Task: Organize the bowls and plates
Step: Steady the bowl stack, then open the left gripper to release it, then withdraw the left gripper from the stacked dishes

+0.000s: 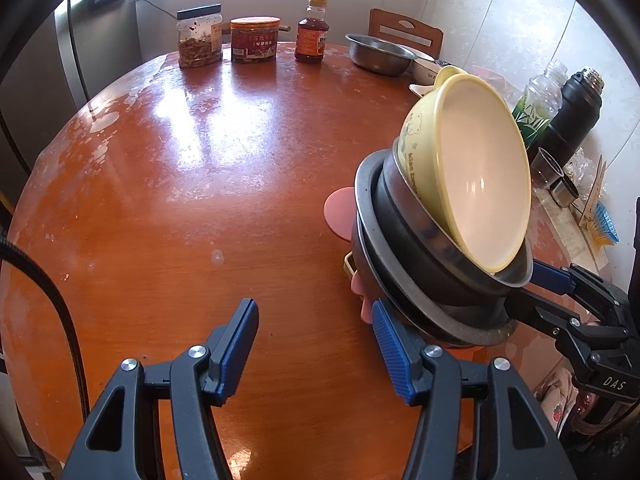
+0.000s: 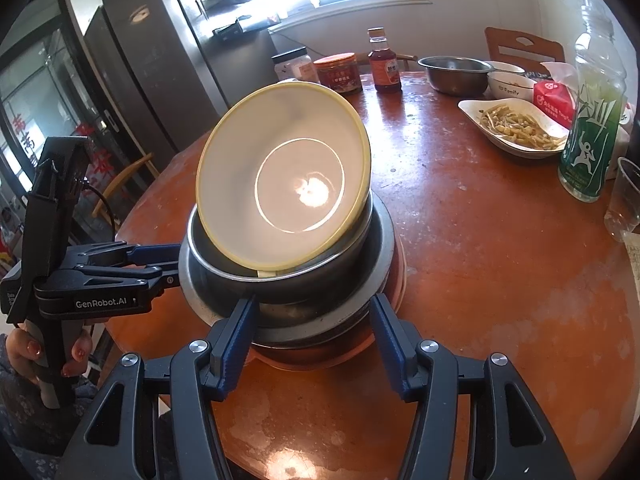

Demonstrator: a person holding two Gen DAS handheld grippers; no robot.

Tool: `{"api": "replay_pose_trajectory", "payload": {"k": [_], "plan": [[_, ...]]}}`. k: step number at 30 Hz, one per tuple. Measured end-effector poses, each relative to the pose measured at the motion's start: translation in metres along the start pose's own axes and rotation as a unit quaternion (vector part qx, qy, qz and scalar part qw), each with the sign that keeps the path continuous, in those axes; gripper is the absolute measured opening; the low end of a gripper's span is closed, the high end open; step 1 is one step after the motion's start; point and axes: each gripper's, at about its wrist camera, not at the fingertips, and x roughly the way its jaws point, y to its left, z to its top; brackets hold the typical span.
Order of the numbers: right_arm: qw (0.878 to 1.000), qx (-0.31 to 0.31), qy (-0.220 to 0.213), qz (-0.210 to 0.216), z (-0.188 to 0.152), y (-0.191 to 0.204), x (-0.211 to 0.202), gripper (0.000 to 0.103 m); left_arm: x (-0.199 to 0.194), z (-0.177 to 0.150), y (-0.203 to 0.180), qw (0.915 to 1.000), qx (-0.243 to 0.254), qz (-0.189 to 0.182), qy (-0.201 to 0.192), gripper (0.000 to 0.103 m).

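A stack of dishes stands on the round brown table (image 1: 180,200). On top a yellow bowl (image 1: 476,168), white inside, leans tilted in a steel bowl (image 1: 424,220) that rests on grey plates (image 1: 368,208); pink plastic (image 1: 338,210) shows underneath. The yellow bowl (image 2: 280,176) also fills the middle of the right wrist view. My left gripper (image 1: 314,340) is open, its right finger beside the stack's near edge. My right gripper (image 2: 312,328) is open, its jaws either side of the stack's rim (image 2: 280,320). The right gripper (image 1: 560,284) also shows beside the stack in the left view, the left one (image 2: 156,260) in the right view.
At the table's far side stand two jars (image 1: 200,36), a sauce bottle (image 1: 312,32), a steel basin (image 1: 378,54), a white bowl (image 2: 510,82) and a dish of food (image 2: 516,126). A green bottle (image 2: 592,120), a plastic cup (image 2: 626,200) and a black flask (image 1: 572,116) stand right.
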Motion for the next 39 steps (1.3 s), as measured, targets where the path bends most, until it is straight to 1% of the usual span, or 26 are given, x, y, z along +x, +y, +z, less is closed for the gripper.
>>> {"api": "replay_pose_trajectory", "payload": {"k": [9, 13, 17, 21, 24, 29, 33, 37, 39], "plan": [[1.000, 0.001, -0.001, -0.007, -0.001, 0.001, -0.001, 0.060, 0.001, -0.002, -0.001, 1.0000, 0.001, -0.006, 0.003, 0.059], [1.000, 0.000, -0.004, -0.006, -0.002, 0.004, -0.003, 0.060, 0.001, -0.002, -0.002, 1.0000, 0.002, -0.002, 0.000, 0.059], [1.000, 0.000, -0.007, -0.013, -0.002, 0.005, -0.007, 0.060, -0.001, -0.003, 0.000, 0.9998, 0.000, 0.015, -0.008, 0.060], [1.000, 0.005, -0.012, -0.019, -0.003, 0.005, -0.010, 0.065, -0.006, -0.005, 0.004, 0.9998, -0.007, 0.017, -0.012, 0.060], [0.999, 0.004, -0.019, -0.027, -0.003, 0.007, -0.014, 0.067, -0.011, -0.008, 0.007, 0.9996, -0.012, 0.020, -0.018, 0.060], [0.998, -0.002, -0.038, -0.043, -0.004, 0.014, -0.025, 0.073, -0.024, -0.018, 0.005, 0.9990, -0.012, 0.031, -0.031, 0.062], [0.996, -0.006, -0.054, -0.069, -0.010, 0.019, -0.033, 0.075, -0.032, -0.026, 0.001, 0.9986, -0.011, 0.036, -0.038, 0.063], [0.995, 0.002, -0.069, -0.072, -0.018, 0.021, -0.040, 0.077, -0.040, -0.036, -0.006, 0.9981, -0.009, 0.036, -0.048, 0.064], [0.994, 0.001, -0.076, -0.082, -0.023, 0.024, -0.044, 0.078, -0.044, -0.042, -0.011, 0.9979, -0.010, 0.035, -0.054, 0.064]]}}
